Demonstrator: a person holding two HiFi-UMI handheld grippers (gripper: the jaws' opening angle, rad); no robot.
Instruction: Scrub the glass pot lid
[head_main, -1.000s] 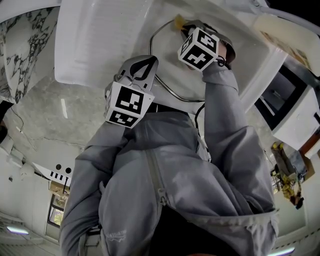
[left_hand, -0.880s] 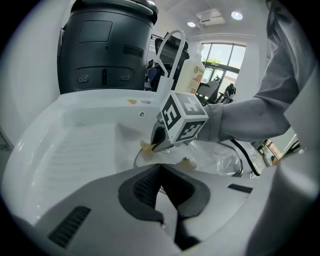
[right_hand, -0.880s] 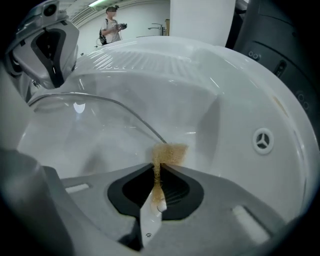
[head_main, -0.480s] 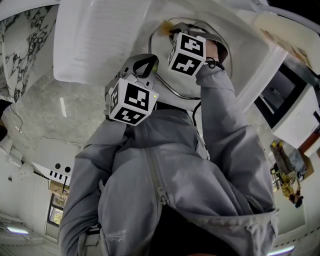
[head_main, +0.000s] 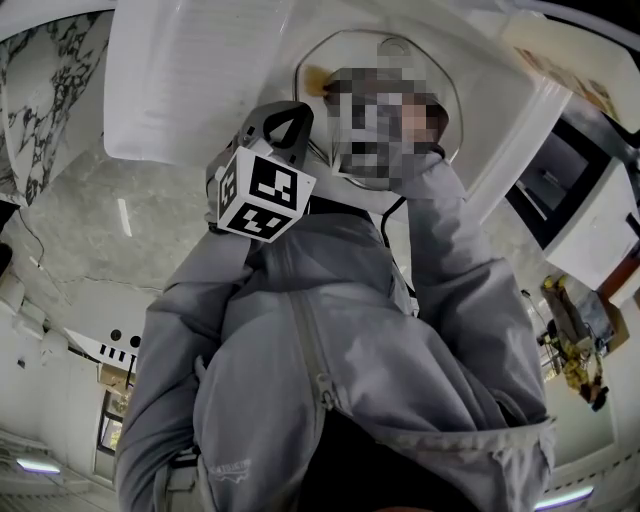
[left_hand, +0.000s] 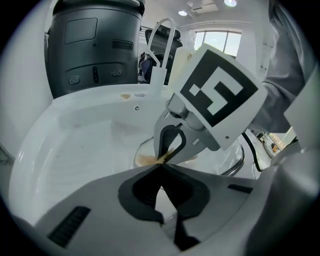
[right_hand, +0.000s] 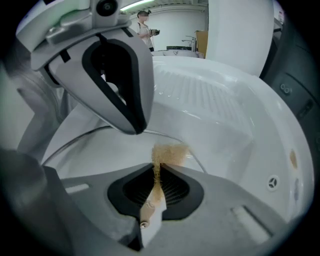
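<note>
The right gripper (right_hand: 157, 169) has its jaws pressed together on a thin tan scouring sponge (right_hand: 172, 154). The sponge's long axis runs straight out along the jaws, and its coarse, fibrous end sticks past the tips onto the glass. The left gripper (left_hand: 159, 169) is closed to its narrowest, with its tips set on the near metal rim of the glass pot lid (right_hand: 95, 155). The lid is round, so it has no long axis. It sits in the basin with its broad face turned up toward the head view, clear glass ringed by a slim bright metal band. It lies inside a smooth, glossy white sink (right_hand: 215, 105) with a ribbed draining surface moulded into one side. A curved white faucet (left_hand: 162, 30) stands at the sink's far edge, and a dark grey bin (left_hand: 95, 45) stands behind it. A second ago the sponge was further up the lid. It has since slid toward the lid's left edge and now sits just beside the left gripper's tips, which have hardly shifted.
</note>
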